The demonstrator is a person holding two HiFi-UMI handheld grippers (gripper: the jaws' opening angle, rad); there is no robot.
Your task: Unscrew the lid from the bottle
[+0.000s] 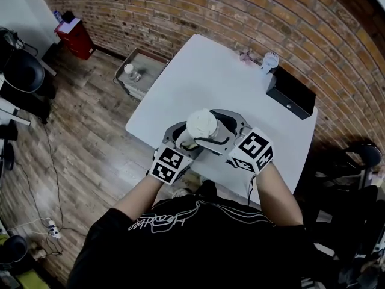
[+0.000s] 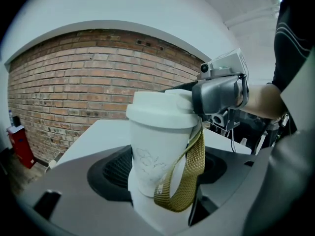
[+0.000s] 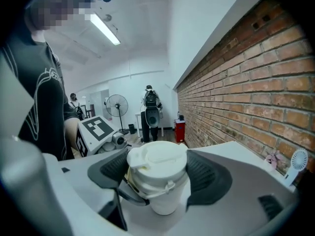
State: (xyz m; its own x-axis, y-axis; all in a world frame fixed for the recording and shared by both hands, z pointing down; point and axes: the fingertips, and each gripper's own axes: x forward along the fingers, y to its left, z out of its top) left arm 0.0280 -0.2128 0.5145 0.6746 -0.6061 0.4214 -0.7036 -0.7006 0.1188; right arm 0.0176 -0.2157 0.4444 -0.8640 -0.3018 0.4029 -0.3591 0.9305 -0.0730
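Left gripper view: white bottle [image 2: 150,146], faint, perhaps floral, outline print [image 2: 146,162].

A white bottle [image 2: 152,151], marked with a faint line drawing on its side and fitted with an olive webbing loop [image 2: 189,176] hanging down beside it, is held roughly upright over the near edge of the white surface [image 1: 210,71], its body clamped between the pads of the left gripper [image 2: 157,191]. The white lid [image 3: 160,159], a flat-topped cap with a small tab at one side, is seated on the bottle's mouth and is pressed on both sides by the pads of the right gripper [image 3: 158,181].
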